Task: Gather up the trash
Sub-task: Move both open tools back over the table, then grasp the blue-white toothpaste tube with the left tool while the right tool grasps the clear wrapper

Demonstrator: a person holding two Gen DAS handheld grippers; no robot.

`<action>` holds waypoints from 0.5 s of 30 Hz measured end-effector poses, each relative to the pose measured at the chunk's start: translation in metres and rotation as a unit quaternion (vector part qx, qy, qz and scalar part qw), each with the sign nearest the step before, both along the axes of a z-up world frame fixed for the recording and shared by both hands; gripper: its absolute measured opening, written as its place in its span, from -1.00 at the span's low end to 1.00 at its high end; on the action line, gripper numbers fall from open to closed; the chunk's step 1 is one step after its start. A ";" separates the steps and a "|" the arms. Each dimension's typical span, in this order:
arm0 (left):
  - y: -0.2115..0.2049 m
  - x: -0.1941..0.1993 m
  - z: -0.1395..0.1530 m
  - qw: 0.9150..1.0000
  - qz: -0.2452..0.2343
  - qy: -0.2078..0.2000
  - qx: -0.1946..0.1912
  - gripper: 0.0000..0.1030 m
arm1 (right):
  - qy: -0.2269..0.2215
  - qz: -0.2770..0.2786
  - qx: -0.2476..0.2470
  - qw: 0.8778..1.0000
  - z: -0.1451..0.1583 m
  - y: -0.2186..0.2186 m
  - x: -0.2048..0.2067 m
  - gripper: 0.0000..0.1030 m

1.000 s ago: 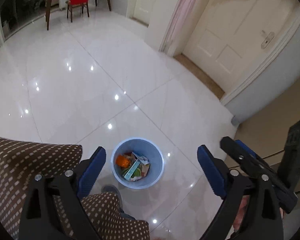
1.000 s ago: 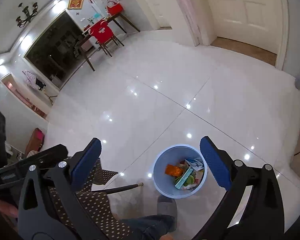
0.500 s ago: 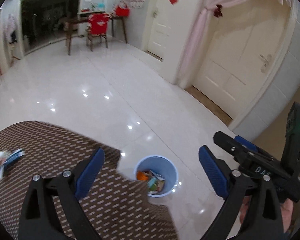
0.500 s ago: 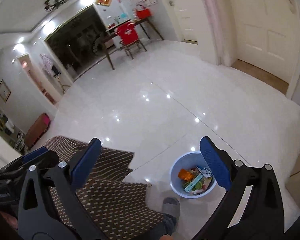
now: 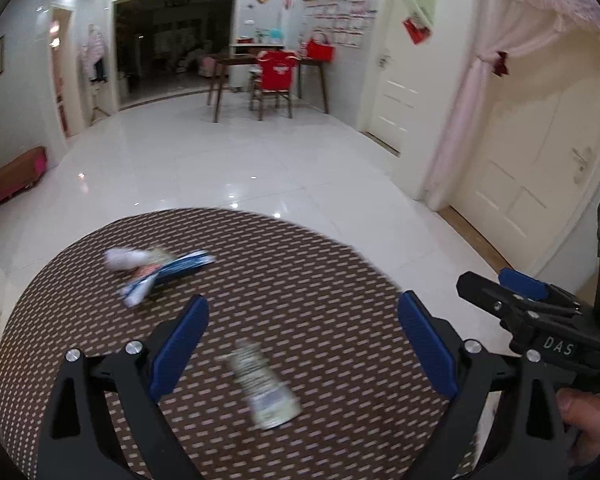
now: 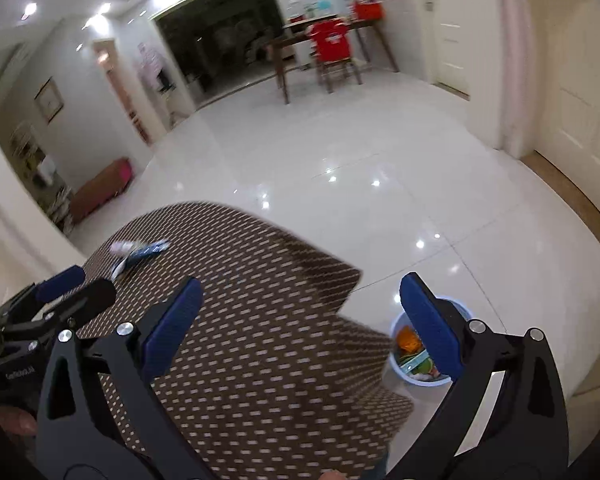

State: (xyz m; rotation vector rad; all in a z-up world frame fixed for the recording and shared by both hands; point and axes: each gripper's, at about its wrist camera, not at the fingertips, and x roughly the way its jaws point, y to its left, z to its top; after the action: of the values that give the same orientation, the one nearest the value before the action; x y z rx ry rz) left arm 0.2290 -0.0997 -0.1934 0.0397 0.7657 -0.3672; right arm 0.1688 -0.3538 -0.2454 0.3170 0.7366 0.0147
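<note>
A round table with a brown dotted cloth [image 5: 320, 280] fills the lower left wrist view. A crumpled silver wrapper [image 5: 262, 386] lies on it between the fingers of my open left gripper [image 5: 300, 352]. Farther back left sits a blue and white wrapper with white tissue [image 5: 156, 268], seen small in the right wrist view as the blue and white wrapper [image 6: 140, 250]. My right gripper [image 6: 300, 336] is open over the table's right part. The pale blue bin [image 6: 404, 376] with colourful trash stands on the floor beside the table, partly behind the right finger.
Glossy white floor tiles [image 5: 240, 160] stretch to a wooden table and red-covered chair [image 5: 276, 76] at the back. White doors [image 5: 540, 184] and a pink curtain line the right side. A low brown bench [image 5: 12, 180] stands at the left wall.
Both grippers have swung up and left from above the bin to over the table. The bin left the left wrist view; the wrappers on the cloth came into sight.
</note>
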 end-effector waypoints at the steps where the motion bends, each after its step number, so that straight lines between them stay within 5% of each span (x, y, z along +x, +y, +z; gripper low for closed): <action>1: 0.013 0.000 -0.003 1.000 0.009 0.004 -0.005 0.81 | 0.002 0.010 -0.005 1.000 -0.001 0.012 0.003 0.88; 15: 0.111 0.012 -0.043 0.994 0.101 0.033 0.010 0.81 | 0.050 0.145 -0.050 0.987 -0.040 0.145 0.040 0.88</action>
State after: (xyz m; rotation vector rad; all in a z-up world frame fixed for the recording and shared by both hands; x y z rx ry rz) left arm 0.2411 0.0110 -0.2363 -0.0304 0.8310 -0.1687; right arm 0.2084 -0.2091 -0.2858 0.1135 0.8751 0.2372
